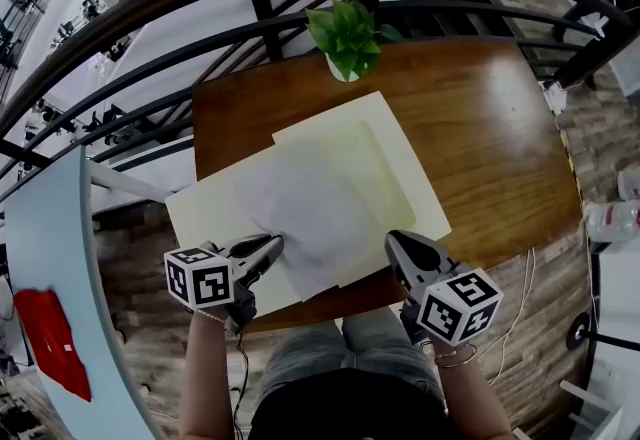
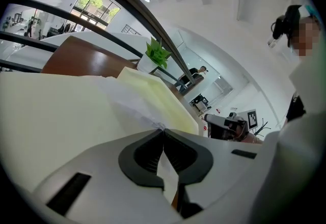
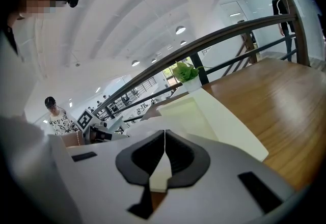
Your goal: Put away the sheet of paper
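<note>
The sheet of paper [image 1: 310, 213] is white, thin and a bit see-through, with soft wrinkles. It lies flat on an open pale yellow folder [image 1: 405, 163] in the middle of the brown wooden bench [image 1: 485, 128]. The left gripper [image 1: 270, 248] has its jaws closed on the paper's near left edge, and the paper puckers there. The right gripper [image 1: 396, 242] has its jaws closed too, over the folder's near edge beside the paper. A small green plant [image 1: 345, 33] stands at the far side.
</note>
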Demonstrator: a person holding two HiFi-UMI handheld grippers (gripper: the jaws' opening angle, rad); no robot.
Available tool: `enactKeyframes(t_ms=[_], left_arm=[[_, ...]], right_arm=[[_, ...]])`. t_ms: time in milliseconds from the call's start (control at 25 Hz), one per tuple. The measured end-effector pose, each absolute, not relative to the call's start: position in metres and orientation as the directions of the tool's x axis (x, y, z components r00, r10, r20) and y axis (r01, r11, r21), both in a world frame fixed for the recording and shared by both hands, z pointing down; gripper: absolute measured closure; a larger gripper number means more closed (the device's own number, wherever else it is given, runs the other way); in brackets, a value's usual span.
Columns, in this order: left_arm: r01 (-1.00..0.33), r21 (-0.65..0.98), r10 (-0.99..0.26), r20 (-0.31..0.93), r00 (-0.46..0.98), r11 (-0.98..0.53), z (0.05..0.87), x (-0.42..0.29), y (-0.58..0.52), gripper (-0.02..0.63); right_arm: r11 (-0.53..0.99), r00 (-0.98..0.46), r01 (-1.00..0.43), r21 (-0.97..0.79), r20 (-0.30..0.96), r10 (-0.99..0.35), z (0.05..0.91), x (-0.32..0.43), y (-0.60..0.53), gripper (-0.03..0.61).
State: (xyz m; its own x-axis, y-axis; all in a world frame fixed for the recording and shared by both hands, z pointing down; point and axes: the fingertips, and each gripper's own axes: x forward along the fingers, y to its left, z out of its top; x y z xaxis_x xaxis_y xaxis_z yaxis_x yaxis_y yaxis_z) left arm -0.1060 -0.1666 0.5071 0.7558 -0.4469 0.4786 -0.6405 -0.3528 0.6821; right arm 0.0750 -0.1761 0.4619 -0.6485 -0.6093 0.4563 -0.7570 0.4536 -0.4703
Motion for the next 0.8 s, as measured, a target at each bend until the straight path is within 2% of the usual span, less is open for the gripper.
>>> enactKeyframes(t_ms=[800], left_arm=[[-0.644,0.653,-0.4,0.508,0.763,-0.399,0.52,-0.066,-0.201,0.594]], right_arm=[[0.452,-0.628,-0.777,-0.438,0.488,-0.606,0.466,0.095,-0.199,0.551]])
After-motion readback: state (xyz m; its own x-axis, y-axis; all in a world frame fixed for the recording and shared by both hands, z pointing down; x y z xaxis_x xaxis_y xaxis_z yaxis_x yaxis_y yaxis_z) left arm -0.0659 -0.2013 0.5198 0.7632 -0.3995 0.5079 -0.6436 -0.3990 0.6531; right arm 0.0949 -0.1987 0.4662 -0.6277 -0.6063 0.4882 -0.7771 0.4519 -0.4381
